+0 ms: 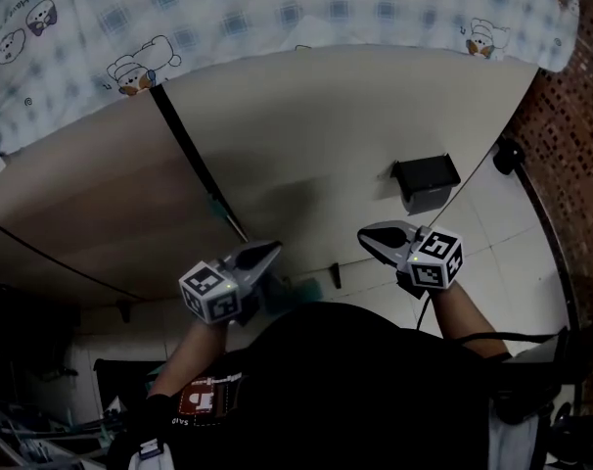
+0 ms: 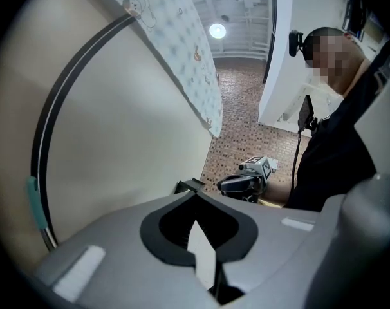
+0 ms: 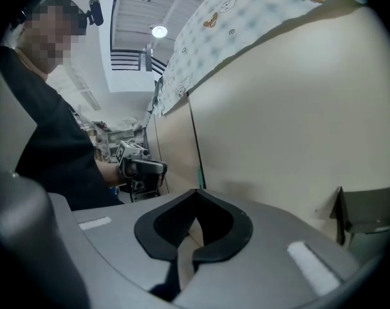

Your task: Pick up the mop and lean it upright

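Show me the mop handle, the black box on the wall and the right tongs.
mop handle [image 1: 185, 145]: head view, dark upper shaft.
black box [image 1: 427, 176]: head view, front face.
right tongs [image 1: 368, 237]: head view, at the shut tips.

Black shirt [image 1: 355, 380]; grey, marker-cubed left gripper [image 1: 265, 253] and right gripper [image 1: 371, 235].

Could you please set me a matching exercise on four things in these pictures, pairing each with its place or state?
Things:
1. left tongs
2. checked cloth
3. dark pole
4. black bracket

Places or states:
A. leans against the beige wall, with a teal band on it
B. shut, with nothing between them
C. sits on the wall just ahead of the right tongs
D. hangs along the top of the wall, printed with cartoon figures

Pairs: 1-B, 2-D, 3-A, 4-C
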A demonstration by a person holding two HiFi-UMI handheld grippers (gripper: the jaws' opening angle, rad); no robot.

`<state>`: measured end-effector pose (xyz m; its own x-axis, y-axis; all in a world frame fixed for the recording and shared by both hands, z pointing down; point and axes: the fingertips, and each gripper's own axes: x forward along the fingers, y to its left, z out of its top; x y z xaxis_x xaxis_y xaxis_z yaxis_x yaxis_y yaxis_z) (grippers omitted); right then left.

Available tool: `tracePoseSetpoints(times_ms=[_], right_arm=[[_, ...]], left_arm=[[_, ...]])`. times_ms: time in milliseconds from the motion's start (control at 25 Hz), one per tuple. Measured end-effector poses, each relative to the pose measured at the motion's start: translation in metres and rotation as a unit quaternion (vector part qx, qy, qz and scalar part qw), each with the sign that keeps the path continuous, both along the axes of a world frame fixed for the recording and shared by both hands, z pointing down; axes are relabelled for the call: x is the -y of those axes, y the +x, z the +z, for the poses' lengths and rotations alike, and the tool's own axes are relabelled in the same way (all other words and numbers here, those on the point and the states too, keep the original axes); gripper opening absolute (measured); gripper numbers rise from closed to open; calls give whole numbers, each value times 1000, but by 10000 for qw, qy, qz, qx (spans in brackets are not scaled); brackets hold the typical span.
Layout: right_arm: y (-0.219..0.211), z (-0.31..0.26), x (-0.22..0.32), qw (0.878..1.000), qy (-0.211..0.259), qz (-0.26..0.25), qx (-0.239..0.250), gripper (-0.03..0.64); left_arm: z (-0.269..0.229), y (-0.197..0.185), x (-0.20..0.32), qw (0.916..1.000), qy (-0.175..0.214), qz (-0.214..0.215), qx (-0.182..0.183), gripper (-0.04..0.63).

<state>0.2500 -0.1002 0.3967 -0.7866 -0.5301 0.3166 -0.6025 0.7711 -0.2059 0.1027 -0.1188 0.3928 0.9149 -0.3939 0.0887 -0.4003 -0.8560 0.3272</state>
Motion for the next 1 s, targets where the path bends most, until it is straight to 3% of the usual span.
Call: tracePoseSetpoints(times_ms=[240, 440, 600, 800, 1000], right_arm=[[24, 2, -7, 10000, 32, -7, 29, 14], [33, 15, 0, 9990, -106, -417, 89, 14], [21, 23, 3, 9977, -100, -663, 18, 14], [-17, 26, 8, 9980, -63, -628, -56, 14], [-77, 28, 26, 9994, 62, -223, -253, 14]], left_arm=[[-1, 18, -13, 9997, -83, -205, -50, 0], [7, 31, -17, 9980, -252, -578, -13, 0], [15, 33, -27, 9974, -306, -644, 47, 0], [16, -18, -19, 9966, -268, -777, -69, 0], [17, -89, -7, 9981, -98, -585, -160, 0]])
